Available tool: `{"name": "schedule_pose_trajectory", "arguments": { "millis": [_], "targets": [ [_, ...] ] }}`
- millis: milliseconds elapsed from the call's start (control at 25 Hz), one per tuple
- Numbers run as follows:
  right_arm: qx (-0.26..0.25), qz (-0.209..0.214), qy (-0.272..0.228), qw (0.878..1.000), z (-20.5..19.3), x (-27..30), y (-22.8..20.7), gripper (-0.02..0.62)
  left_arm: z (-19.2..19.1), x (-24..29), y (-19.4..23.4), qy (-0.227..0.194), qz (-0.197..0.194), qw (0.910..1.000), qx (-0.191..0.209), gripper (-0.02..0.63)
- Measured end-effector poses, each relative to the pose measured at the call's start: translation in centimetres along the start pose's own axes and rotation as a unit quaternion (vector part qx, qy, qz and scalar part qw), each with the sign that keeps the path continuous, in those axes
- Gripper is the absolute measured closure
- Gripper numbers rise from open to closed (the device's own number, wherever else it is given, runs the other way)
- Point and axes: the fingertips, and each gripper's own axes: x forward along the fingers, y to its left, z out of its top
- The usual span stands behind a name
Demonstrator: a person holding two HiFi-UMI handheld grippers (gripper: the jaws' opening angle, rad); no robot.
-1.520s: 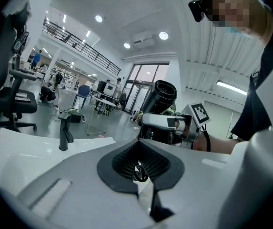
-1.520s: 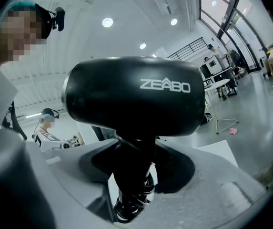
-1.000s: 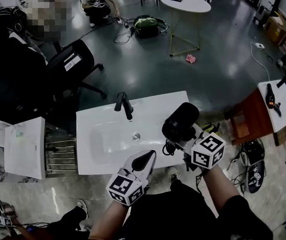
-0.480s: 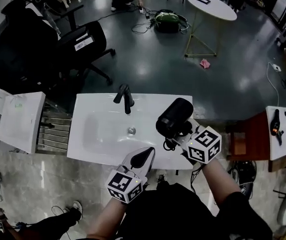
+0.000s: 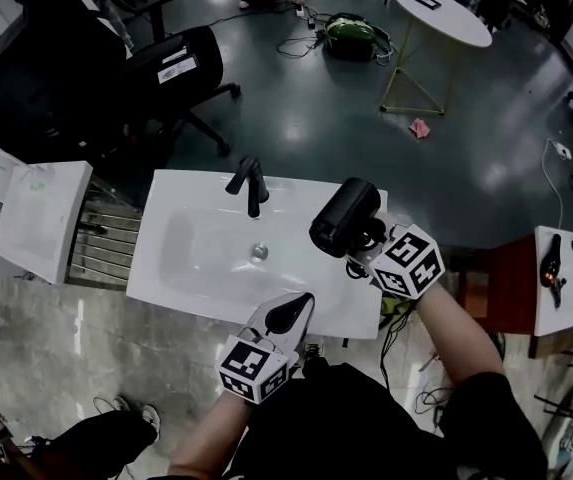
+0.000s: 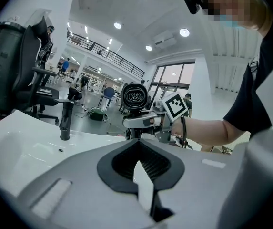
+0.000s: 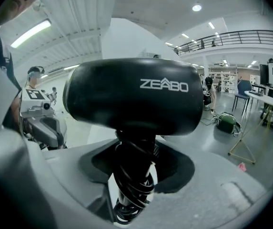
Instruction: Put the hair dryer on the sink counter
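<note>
The basin (image 5: 201, 258) is lying sunk in the left and middle of the white counter (image 5: 358, 313), with the drain (image 5: 259, 252) sitting at its centre and the black faucet (image 5: 251, 186) standing at its 12 o'clock rim.

A flat strip of counter is running along the basin's 3 o'clock side out to the right edge. The hair dryer (image 5: 344, 218) is hanging over the far part of that strip, near the counter's 1 o'clock corner. Bare floor is lying beyond the back edge, with a chair (image 5: 171, 68) off at 11 o'clock and a round table (image 5: 444, 13) at 1 o'clock.

The right gripper (image 5: 366, 248) is reaching in from 4 o'clock, forearm angled across the right edge. Its jaws are standing wide and clamping the dryer's cord-wrapped handle, which is pointing down while the barrel is lying level above them. The left gripper (image 5: 288, 316) is hovering over the front edge at 6 o'clock, pointing toward the basin, with its jaws pressed together on nothing.
</note>
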Motion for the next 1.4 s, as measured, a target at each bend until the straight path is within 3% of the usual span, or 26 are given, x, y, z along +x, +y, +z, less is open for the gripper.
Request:
{"name": "schedule_pose_trajectory", "arguments": {
  "millis": [320,560,1000,1400],
  "targets": [
    [-0.082,0.022,0.096,0.992,-2.1,3.2,-1.9,0.390,-1.5,0.7,-0.6,0.015,0.003,0.9999,0.006,0.603],
    [-0.129,0.041,0.168,0.977,-3.9,6.4,-3.0,0.390,-2.2,0.9,-1.0,0.016,0.004,0.9999,0.001,0.603],
    [-0.222,0.057,0.313,0.922,-6.9,12.2,-6.4,0.390,-3.5,0.0,-0.9,0.021,0.016,0.9995,-0.016,0.603],
    [-0.247,0.075,0.370,0.892,-9.2,16.0,-6.8,0.388,-4.0,-0.7,0.3,0.023,0.037,0.9986,-0.028,0.603]
  ]
}}
